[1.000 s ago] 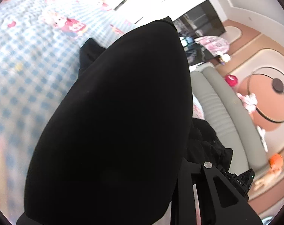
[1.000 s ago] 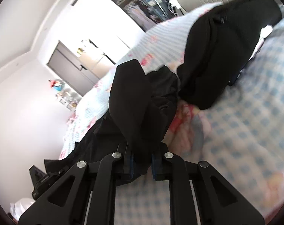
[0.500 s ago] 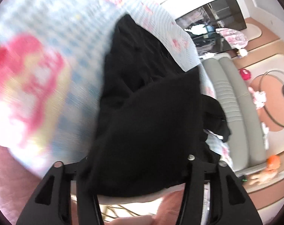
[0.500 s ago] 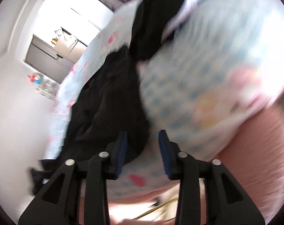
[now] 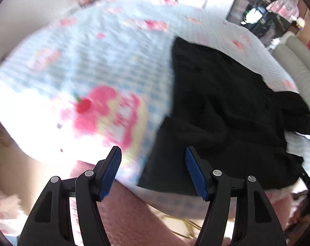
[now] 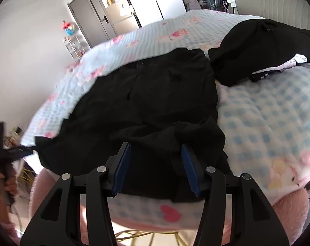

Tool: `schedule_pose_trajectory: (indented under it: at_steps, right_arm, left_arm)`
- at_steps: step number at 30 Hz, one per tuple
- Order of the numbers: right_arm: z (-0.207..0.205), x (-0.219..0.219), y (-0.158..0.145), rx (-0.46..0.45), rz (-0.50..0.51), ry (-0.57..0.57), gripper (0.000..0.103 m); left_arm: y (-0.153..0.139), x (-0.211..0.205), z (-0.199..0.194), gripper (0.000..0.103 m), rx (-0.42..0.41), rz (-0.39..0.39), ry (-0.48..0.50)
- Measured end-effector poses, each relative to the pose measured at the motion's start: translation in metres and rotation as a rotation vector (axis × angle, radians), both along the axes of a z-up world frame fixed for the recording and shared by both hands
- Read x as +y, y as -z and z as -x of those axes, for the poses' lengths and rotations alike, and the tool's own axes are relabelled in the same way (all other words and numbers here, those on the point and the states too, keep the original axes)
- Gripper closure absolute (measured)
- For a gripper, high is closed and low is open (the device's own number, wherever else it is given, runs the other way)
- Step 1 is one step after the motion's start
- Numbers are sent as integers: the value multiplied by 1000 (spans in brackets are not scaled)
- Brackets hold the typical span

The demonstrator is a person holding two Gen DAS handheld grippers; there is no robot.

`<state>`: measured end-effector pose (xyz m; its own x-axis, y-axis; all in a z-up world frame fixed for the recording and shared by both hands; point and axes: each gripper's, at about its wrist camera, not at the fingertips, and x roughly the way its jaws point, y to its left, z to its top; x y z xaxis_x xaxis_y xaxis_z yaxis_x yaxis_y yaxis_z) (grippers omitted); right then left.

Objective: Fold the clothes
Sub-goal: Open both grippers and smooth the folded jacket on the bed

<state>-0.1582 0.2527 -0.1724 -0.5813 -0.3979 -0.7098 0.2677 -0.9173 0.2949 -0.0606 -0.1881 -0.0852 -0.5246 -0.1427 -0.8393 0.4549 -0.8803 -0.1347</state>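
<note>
A: Where is the black garment [image 6: 155,102] right now?

B: It lies spread on the bed [image 6: 267,110], on a blue-and-white checked blanket with pink cartoon prints. Its near edge is bunched into a few folds close to the foot of the bed.

A: Is the right claw [image 6: 156,164] gripping it?

B: No. Its jaws are opening, and the blue pads stand apart on either side of that bunched near edge. Cloth sits between them, but the pads do not press on it.

A: And the left claw [image 5: 153,170]?

B: Also released, its jaws opening wide. In the left wrist view the garment [image 5: 226,123] lies to the right, with its near corner just behind the right-hand pad. Between the pads I see mostly blanket [image 5: 93,71] and the pink edge below it. That view is blurred, so I can't tell whether the pad touches the cloth.

A: Anything else on the bed?

B: A second black garment [image 6: 257,47] is heaped farther back to the right, near a pale padded headboard [image 6: 278,6]. Something white and dark sticks out from under it. The two garments look close together, nearly touching at one corner.

A: Can you see the person?

B: Only a hand [image 6: 5,184] at the far left of the right wrist view, wrapped around a black handle.

A: And the room behind?

B: A grey door [image 6: 89,16] and a small shelf rack [image 6: 75,47] by the wall, with a bright window beyond.
</note>
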Motion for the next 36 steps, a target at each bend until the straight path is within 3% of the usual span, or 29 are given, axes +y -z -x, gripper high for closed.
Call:
schedule_pose_trajectory:
  at_steps: [3, 7, 9, 11, 13, 17, 18, 20, 21, 23, 25, 27, 29, 32, 34, 35, 36]
  right_arm:
    - [14, 14, 22, -75, -121, 87, 57]
    - [14, 56, 53, -211, -26, 171, 67]
    - [7, 62, 58, -223, -42, 182, 69]
    - [0, 65, 58, -227, -51, 193, 70]
    - [1, 71, 55, -226, -57, 246, 64]
    - [-1, 79, 23, -115, -10, 301, 61]
    - [-3, 75, 9, -66, -29, 299, 59]
    - [-2, 50, -12, 19, -49, 224, 52]
    - [-1, 37, -23, 61, -58, 187, 41]
    - [5, 7, -35, 109, -61, 80, 37]
    - [25, -38, -25, 71, -45, -81, 37]
    - [42, -70, -8, 28, -40, -170, 40]
    - [63, -103, 11, 3, -41, -236, 41]
    - [83, -118, 37, 22, -60, -224, 41]
    - [100, -114, 67, -38, -102, -157, 39]
    - [107, -102, 83, -81, -63, -110, 39]
    - [109, -92, 87, -89, -11, -96, 41]
  left_arm:
    - [-10, 1, -5, 37, 51, 79, -28]
    - [-10, 21, 4, 37, 200, -34, 94]
    - [-8, 33, 9, 37, 262, -80, 180]
    - [-2, 45, 15, 36, 294, -58, 241]
    - [8, 59, 27, 33, 260, -3, 259]
    - [32, 59, 56, 36, 35, 142, 199]
    - [23, 61, 54, 37, 77, 127, 203]
    - [-4, 62, 43, 37, 245, 35, 218]
    - [-14, 63, 41, 36, 305, -6, 233]
    - [-13, 73, 59, 34, 300, -58, 308]
    - [-11, 83, 76, 34, 293, -107, 379]
    - [0, 94, 92, 36, 262, -119, 406]
    - [0, 104, 104, 36, 281, -136, 441]
    - [9, 108, 122, 34, 288, -121, 462]
    - [39, 100, 145, 34, 162, -40, 398]
    - [55, 93, 152, 38, 76, 0, 364]
    - [60, 86, 150, 44, 74, -16, 357]
